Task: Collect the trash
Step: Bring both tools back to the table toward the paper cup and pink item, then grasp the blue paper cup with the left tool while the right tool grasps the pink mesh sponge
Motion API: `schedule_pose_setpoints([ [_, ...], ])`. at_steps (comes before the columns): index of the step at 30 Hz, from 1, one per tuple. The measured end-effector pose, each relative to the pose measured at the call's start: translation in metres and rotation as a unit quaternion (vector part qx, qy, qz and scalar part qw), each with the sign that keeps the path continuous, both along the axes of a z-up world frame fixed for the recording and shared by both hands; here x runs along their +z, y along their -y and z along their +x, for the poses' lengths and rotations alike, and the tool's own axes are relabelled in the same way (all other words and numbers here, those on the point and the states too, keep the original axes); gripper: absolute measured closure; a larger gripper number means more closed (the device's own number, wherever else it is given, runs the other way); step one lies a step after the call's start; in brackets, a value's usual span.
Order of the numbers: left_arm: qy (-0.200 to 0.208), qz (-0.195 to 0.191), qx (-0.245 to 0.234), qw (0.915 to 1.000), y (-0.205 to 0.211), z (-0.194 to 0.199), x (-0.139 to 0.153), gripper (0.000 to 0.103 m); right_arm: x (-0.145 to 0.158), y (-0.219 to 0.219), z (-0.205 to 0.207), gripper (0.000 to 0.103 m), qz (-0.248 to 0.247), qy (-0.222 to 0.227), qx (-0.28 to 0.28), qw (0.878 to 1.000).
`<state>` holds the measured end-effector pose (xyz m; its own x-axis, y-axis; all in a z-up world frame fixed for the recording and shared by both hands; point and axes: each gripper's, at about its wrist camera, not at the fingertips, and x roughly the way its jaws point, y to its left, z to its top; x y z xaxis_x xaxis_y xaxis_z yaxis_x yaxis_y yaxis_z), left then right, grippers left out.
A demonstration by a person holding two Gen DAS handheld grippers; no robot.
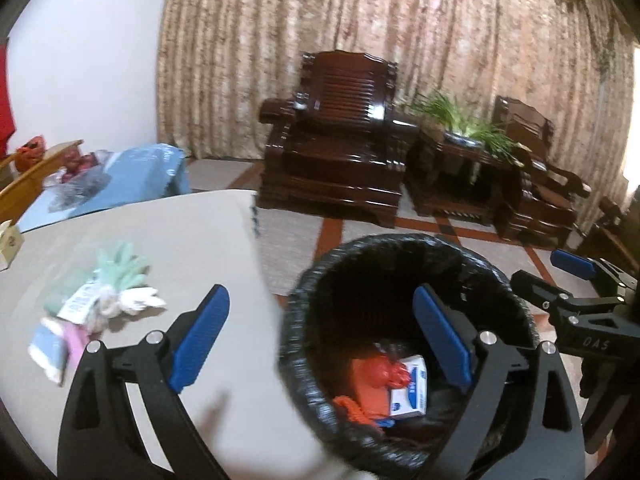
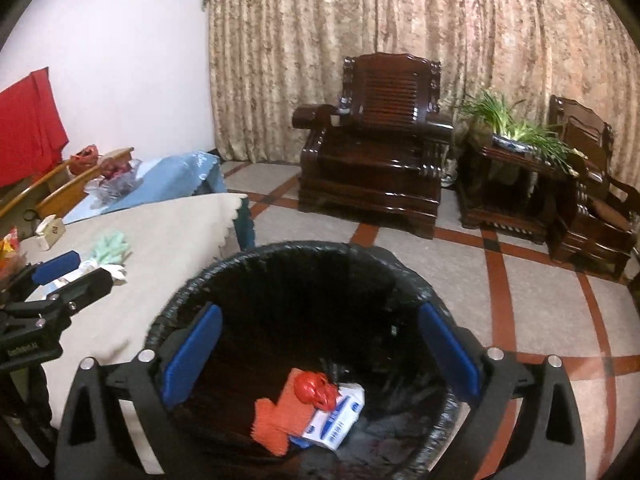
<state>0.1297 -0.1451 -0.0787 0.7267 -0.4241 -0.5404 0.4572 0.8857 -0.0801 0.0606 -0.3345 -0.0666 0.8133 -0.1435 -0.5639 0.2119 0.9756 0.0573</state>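
1. L gripper [image 1: 320,340]: jaws wide, nothing held, over table [image 1: 160,240] edge & bin [image 1: 400,248] rim.
2. R gripper [image 2: 320,356]: jaws wide, empty, above bin.
3. In bin: orange bits [image 2: 280,416], white box [image 2: 340,420].
4. On table: gloves [image 1: 120,276].

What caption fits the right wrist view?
Open right gripper above lined bin holding orange trash and a carton.

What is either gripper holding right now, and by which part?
Nothing. The left gripper and right gripper are both open and empty above the trash bin.
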Motion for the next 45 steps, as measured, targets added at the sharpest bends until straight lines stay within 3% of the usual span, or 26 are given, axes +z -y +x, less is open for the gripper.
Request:
schedule_pose_setpoints([
  [8,0.013,0.001,0.076,0.997,-0.064,0.002,0.016,0.012,0.007,-0.046,0.024,0.006,0.0,0.014,0.05,0.999],
  [18,0.023,0.024,0.172,0.9845,-0.146,0.013,0.018,0.012,0.007,-0.113,0.061,0.006,-0.004,0.022,0.115,0.993],
  [25,0.006,0.046,0.229,0.9723,-0.199,0.024,-0.003,0.013,-0.003,-0.162,0.089,0.006,-0.001,0.017,0.156,0.988],
  [27,-0.002,0.051,0.243,0.9688,-0.212,0.028,-0.012,0.018,-0.009,-0.174,0.098,0.006,0.002,0.014,0.162,0.987],
  [31,-0.019,0.062,0.26,0.9634,-0.232,0.037,-0.033,0.02,-0.02,-0.194,0.115,0.006,0.007,0.003,0.173,0.985],
  [45,-0.103,0.068,0.285,0.9505,-0.258,0.086,-0.093,0.035,-0.06,-0.237,0.165,0.006,0.012,-0.037,0.198,0.979],
])
